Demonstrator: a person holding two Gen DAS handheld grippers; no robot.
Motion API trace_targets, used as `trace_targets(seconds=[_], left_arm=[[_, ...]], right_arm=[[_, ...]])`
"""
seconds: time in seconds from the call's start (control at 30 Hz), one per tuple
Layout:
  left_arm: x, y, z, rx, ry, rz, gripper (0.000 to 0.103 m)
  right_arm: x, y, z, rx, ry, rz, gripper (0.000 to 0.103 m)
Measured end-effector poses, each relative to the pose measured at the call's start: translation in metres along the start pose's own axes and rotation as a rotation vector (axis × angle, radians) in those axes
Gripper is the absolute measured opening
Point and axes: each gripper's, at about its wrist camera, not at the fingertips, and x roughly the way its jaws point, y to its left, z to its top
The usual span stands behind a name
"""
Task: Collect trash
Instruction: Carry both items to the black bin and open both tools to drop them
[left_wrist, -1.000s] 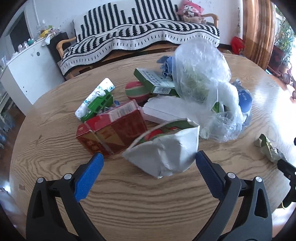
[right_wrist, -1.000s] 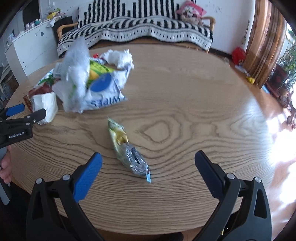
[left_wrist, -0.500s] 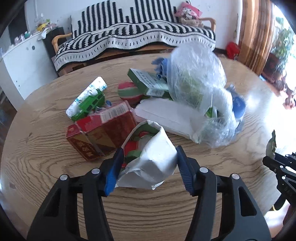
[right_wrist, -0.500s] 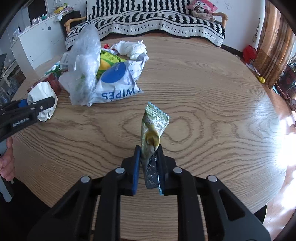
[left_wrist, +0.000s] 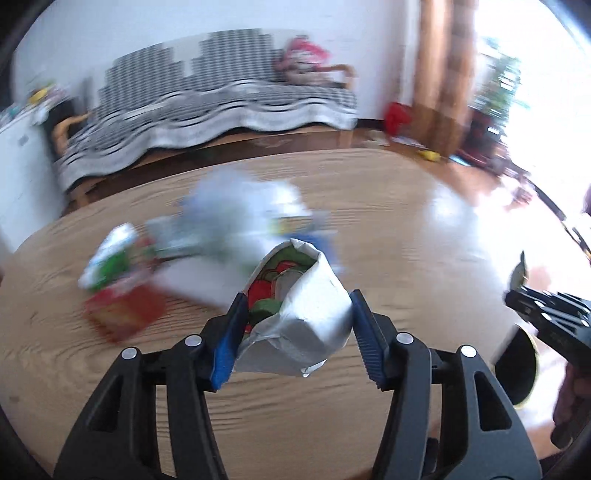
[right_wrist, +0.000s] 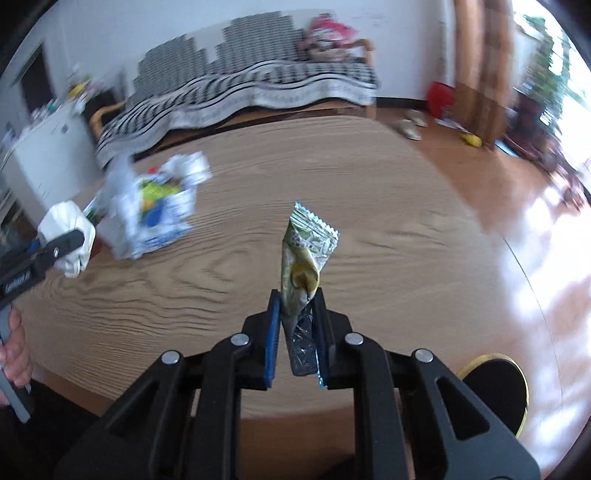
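My left gripper (left_wrist: 297, 325) is shut on a crumpled white carton (left_wrist: 299, 314) with a red and green print inside, lifted off the round wooden table (left_wrist: 388, 240). It also shows in the right wrist view (right_wrist: 68, 236). My right gripper (right_wrist: 297, 321) is shut on a green-and-silver snack wrapper (right_wrist: 306, 254), held upright above the table (right_wrist: 388, 206). The right gripper also shows at the right edge of the left wrist view (left_wrist: 517, 299). A blurred pile of trash (left_wrist: 207, 240) lies on the table's left half: a red box, a clear bag, a wipes pack (right_wrist: 155, 214).
A sofa with a striped black-and-white blanket (right_wrist: 240, 85) stands behind the table. A white cabinet (right_wrist: 48, 147) is at the far left. A black bin with a yellow rim (right_wrist: 491, 387) sits below the table's near right edge.
Both grippers have lifted their loads and swung to the right, away from the pile. The view is now motion-blurred. The bin has come into view at the lower right.
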Motion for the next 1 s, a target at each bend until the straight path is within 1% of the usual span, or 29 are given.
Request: trace_targets(seconds=[0.07,0.17,0.2,0.23,0.33,0.37,0.4,0.47,0.5,0.57,0.67,0.73,0.8,0.9,1.0], left_arm=[[0.004,-0.041,0.003,0.058,0.003,-0.069,0.055],[0.01,-0.116,0.0,0.158,0.013,-0.19,0.055],[0.013,-0.145,-0.002,0.19,0.018,-0.234,0.055],[0.017,-0.169,-0.006,0.212,0.027,-0.277,0.055],[0.033,-0.242,-0.023,0.266,0.088,-0.425,0.055],[0.037,-0.258,-0.029,0.283,0.098,-0.454,0.055],[0.046,-0.286,-0.038,0.311,0.118,-0.493,0.055],[0.057,-0.317,-0.051,0.331,0.151,-0.54,0.055],[0.069,-0.339,-0.061,0.353,0.184,-0.56,0.055],[0.084,-0.36,-0.072,0.39,0.221,-0.574,0.055],[0.112,-0.395,-0.088,0.44,0.264,-0.583,0.055],[0.132,-0.409,-0.095,0.457,0.294,-0.582,0.055],[0.143,-0.422,-0.102,0.467,0.308,-0.574,0.055],[0.161,-0.431,-0.102,0.469,0.324,-0.573,0.055],[0.157,-0.43,-0.104,0.47,0.324,-0.583,0.056]], right_arm=[[-0.014,-0.042,-0.01,0.072,-0.013,-0.059,0.017],[-0.033,-0.108,-0.032,0.188,-0.023,-0.148,0.017],[-0.039,-0.135,-0.043,0.24,-0.019,-0.18,0.018],[-0.043,-0.155,-0.053,0.286,-0.011,-0.196,0.017],[-0.047,-0.219,-0.089,0.435,0.041,-0.241,0.018],[-0.047,-0.234,-0.1,0.47,0.06,-0.253,0.018],[-0.046,-0.25,-0.111,0.504,0.079,-0.262,0.018],[-0.044,-0.276,-0.132,0.573,0.113,-0.269,0.018],[-0.045,-0.289,-0.143,0.606,0.124,-0.265,0.018],[-0.044,-0.309,-0.162,0.677,0.147,-0.248,0.018],[-0.046,-0.327,-0.183,0.744,0.16,-0.233,0.018],[-0.042,-0.335,-0.184,0.768,0.165,-0.227,0.018],[-0.037,-0.34,-0.184,0.779,0.173,-0.228,0.018],[-0.034,-0.345,-0.185,0.781,0.178,-0.231,0.018],[-0.023,-0.346,-0.178,0.786,0.181,-0.229,0.018]])
